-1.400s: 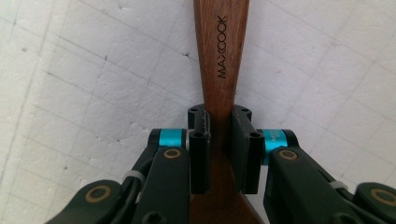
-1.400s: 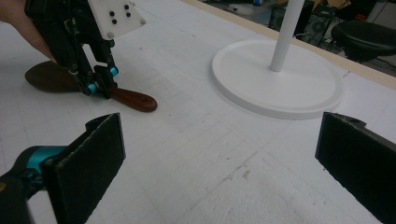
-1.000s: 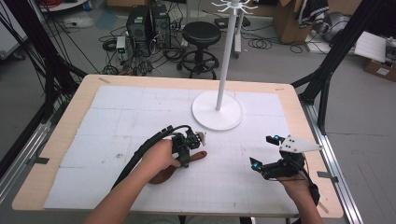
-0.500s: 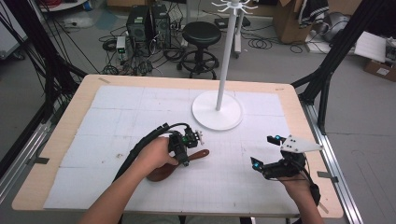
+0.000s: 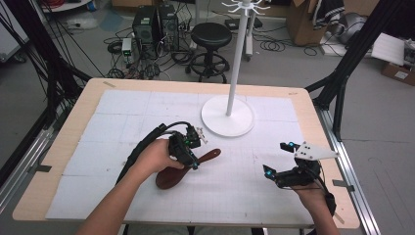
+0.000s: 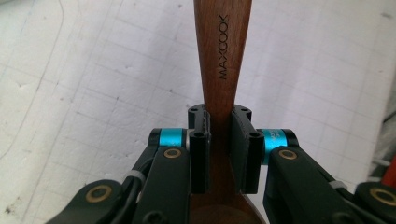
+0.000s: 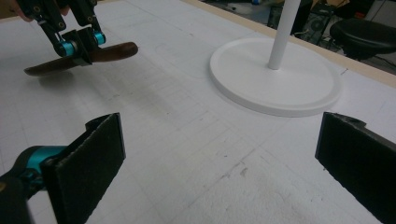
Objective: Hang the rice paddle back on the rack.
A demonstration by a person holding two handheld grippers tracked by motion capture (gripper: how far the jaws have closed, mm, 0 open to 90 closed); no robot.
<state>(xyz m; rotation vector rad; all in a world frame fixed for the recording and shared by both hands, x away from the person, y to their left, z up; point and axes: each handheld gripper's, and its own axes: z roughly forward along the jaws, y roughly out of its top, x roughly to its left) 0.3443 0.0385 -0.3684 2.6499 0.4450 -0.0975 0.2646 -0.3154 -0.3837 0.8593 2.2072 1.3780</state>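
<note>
A workshop floor strewn with cables, a black stool (image 5: 211, 35) and stacked boxes lies beyond my table (image 5: 58, 147), whose wooden top is covered by a white gridded mat (image 5: 127, 103). Toward the far side of the mat stands a white rack (image 5: 229, 113), a round base with a thin pole rising from its middle.

My left forearm comes in from the bottom edge of the high view and slants up toward the middle of the mat, the hand wrapped over the body of my left gripper (image 5: 192, 157), its black cable looping back along my wrist. That gripper points down and away from me, and its jaws are clenched on the neck of a dark wooden spoon (image 5: 182, 171). In the left gripper view the black pads (image 6: 200, 149) press on both sides of the handle just above where it widens, with the brand lettering running up the wood beyond them. In the right gripper view the spoon hangs level, clear of the mat, with its shadow beneath; it sits well short of the rack's base.

My right hand sits low near the right front of the mat, holding my right gripper (image 5: 278, 159) level and aimed toward the left one. Its jaws stand wide apart with nothing between them but bare mat.
</note>
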